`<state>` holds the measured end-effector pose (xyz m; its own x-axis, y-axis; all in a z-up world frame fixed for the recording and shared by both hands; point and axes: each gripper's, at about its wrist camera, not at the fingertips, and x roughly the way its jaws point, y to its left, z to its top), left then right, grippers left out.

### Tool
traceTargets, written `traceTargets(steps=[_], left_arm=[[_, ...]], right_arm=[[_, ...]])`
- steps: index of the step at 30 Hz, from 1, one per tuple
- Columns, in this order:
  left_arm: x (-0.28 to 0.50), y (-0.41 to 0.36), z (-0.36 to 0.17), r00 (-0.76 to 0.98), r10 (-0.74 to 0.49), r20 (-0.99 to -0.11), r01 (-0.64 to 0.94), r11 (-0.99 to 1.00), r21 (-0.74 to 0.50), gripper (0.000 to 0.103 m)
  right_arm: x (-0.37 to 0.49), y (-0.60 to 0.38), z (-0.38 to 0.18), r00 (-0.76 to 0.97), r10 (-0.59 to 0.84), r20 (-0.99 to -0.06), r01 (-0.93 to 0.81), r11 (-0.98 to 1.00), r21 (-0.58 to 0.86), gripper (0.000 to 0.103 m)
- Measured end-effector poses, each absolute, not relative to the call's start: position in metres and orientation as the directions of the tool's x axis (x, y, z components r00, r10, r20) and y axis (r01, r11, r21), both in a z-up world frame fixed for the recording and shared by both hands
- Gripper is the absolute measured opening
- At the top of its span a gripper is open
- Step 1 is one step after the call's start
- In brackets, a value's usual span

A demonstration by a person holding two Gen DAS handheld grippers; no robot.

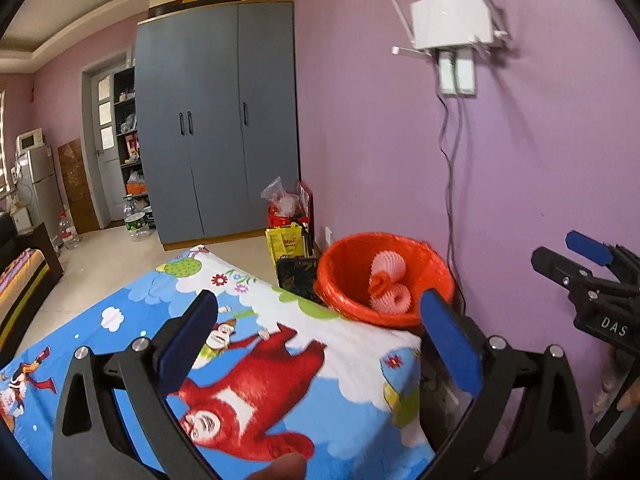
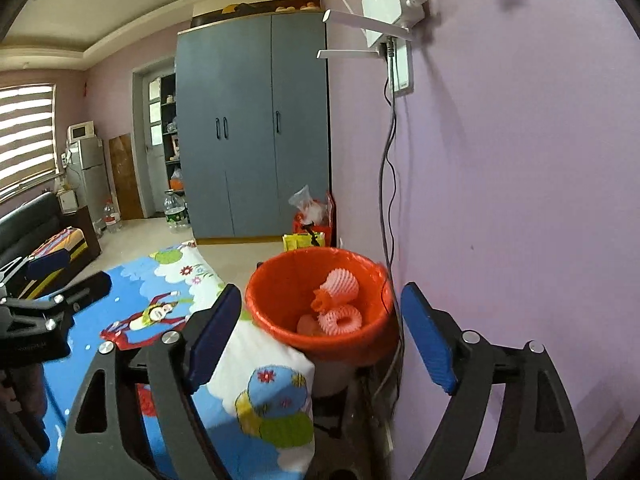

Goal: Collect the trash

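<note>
An orange bin (image 1: 344, 272) lined with an orange bag stands against the purple wall, just past the far corner of a table covered in a cartoon cloth (image 1: 260, 380). Pink-white foam fruit nets (image 1: 388, 284) lie inside it. My left gripper (image 1: 320, 308) hangs open over the cloth, short of the bin, with nothing between its blue pads. My right gripper (image 2: 322, 300) is open and empty too, its fingers framing the bin (image 2: 280, 280) and the nets (image 2: 340, 300). Each gripper shows in the other's view: the right (image 1: 564, 254) at the right edge, the left (image 2: 72, 272) at the left edge.
Cables (image 1: 450, 184) run down the wall from a white router (image 1: 452, 16) to behind the bin. Bags (image 1: 286, 216) sit on the floor by a grey-blue wardrobe (image 1: 216, 120). Water bottles (image 1: 136, 220), a fridge (image 1: 38, 184) and a dark sofa (image 2: 36, 216) stand further left.
</note>
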<state>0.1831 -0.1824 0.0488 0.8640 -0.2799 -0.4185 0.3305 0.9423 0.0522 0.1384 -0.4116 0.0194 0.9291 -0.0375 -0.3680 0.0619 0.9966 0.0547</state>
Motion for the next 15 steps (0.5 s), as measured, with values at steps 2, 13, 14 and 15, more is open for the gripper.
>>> traceTargets(steps=[2,13,14,15], left_arm=[[0.177,-0.188,0.044,0.862,-0.274,-0.426,0.334,0.94,0.07,0.098],[0.156,-0.19,0.032,0.844,-0.265,-0.467,0.326,0.944,0.052,0.098],[0.156,-0.189,0.032,0.843,-0.263,-0.469,0.323,0.945,0.051,0.098],[0.155,-0.189,0.032,0.844,-0.261,-0.469,0.322,0.945,0.053,0.098]], right_arm=[[0.132,-0.41,0.017,0.924,-0.041,-0.38,0.063,0.997,0.046,0.082],[0.123,-0.401,0.007,0.89,-0.019,-0.456,0.03,0.999,0.017,0.084],[0.123,-0.401,0.007,0.89,-0.013,-0.456,0.024,1.0,0.019,0.084],[0.123,-0.401,0.007,0.889,-0.007,-0.457,0.018,1.0,0.021,0.084]])
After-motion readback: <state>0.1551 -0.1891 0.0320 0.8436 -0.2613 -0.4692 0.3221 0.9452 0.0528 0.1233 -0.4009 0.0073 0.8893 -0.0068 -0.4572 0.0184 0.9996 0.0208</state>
